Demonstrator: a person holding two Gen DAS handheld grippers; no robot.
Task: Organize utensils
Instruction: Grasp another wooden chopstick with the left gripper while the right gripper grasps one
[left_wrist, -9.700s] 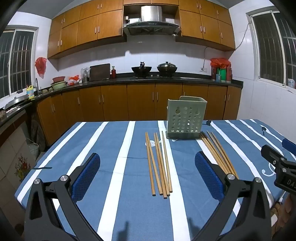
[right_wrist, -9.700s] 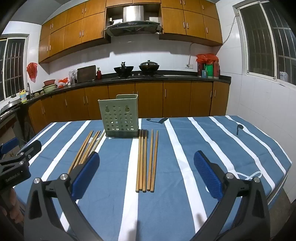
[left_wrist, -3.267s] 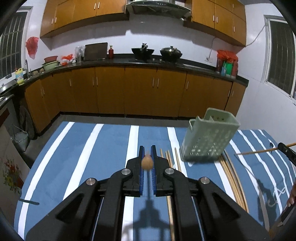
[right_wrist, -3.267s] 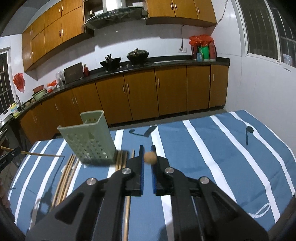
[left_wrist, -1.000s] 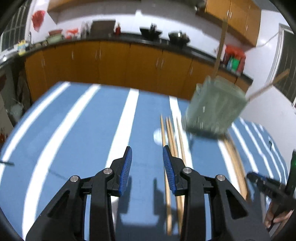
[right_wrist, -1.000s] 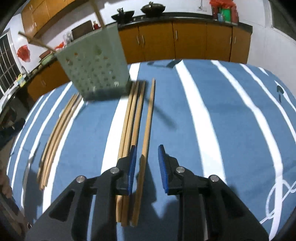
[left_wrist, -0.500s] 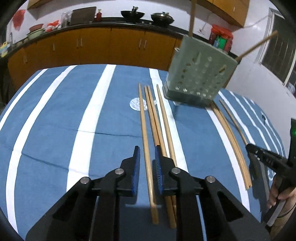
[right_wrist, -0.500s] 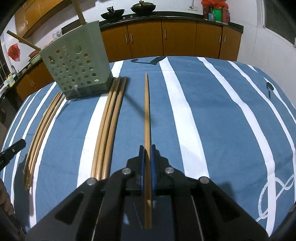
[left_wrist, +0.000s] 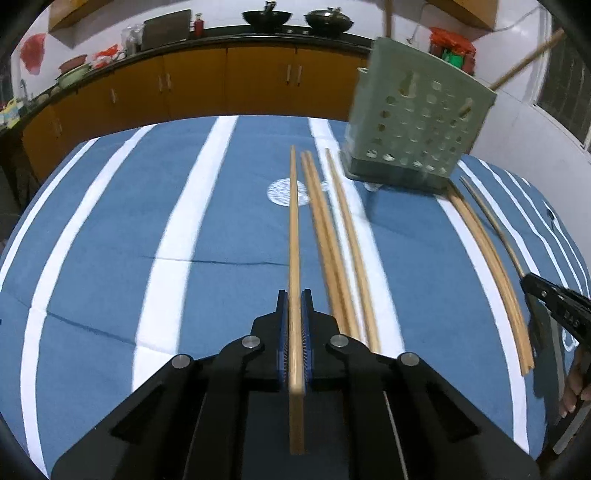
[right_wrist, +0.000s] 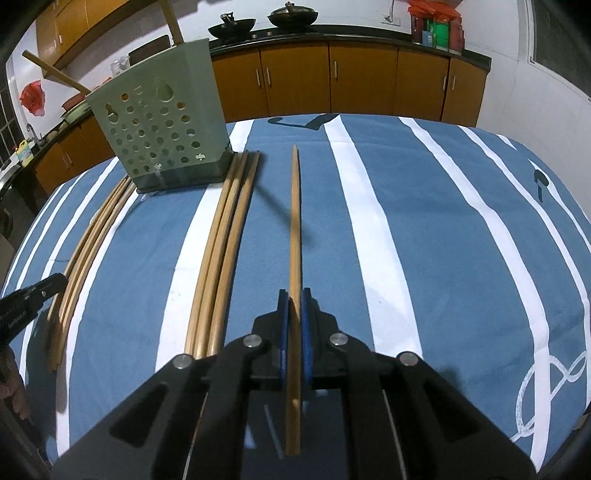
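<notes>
Both tongs have just closed, the left gripper (left_wrist: 294, 314) and right gripper (right_wrist: 294, 314) each clamping one chopstick (left_wrist: 294, 236) (right_wrist: 295, 229), ready for the green holder (right_wrist: 162, 122).

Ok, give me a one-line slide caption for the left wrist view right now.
Left gripper shut on one chopstick, three loose chopsticks beside it, green perforated holder behind on the striped tablecloth.
</notes>
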